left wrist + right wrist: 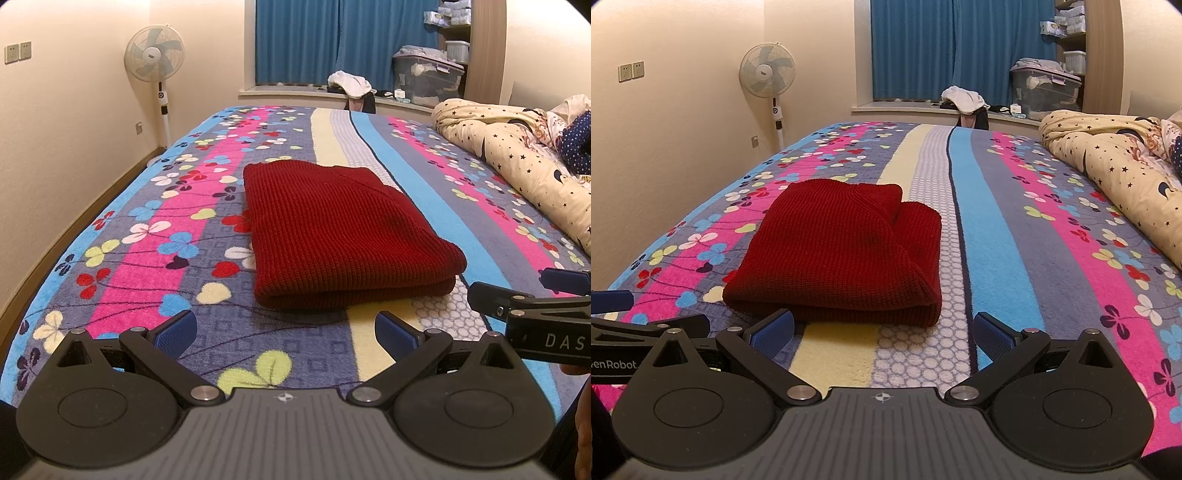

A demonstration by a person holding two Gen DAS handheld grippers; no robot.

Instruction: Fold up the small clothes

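A dark red knitted garment [343, 232] lies folded into a thick rectangle on the flowered bedspread [147, 236]. In the left wrist view my left gripper [284, 332] is open just short of the garment's near edge, with nothing between its blue pads. The right gripper [524, 295] pokes in from the right, beside the garment's near right corner. In the right wrist view the folded garment [838, 254] sits ahead and to the left, and my right gripper [882, 332] is open and empty just in front of its near edge. The left gripper [646, 314] shows at the far left.
A rolled cream quilt with stars [517, 162] lies along the bed's right side. A standing fan [155, 59] is by the left wall. Clothes [351, 86] and a plastic storage box [424, 74] sit on the window ledge before blue curtains [314, 37].
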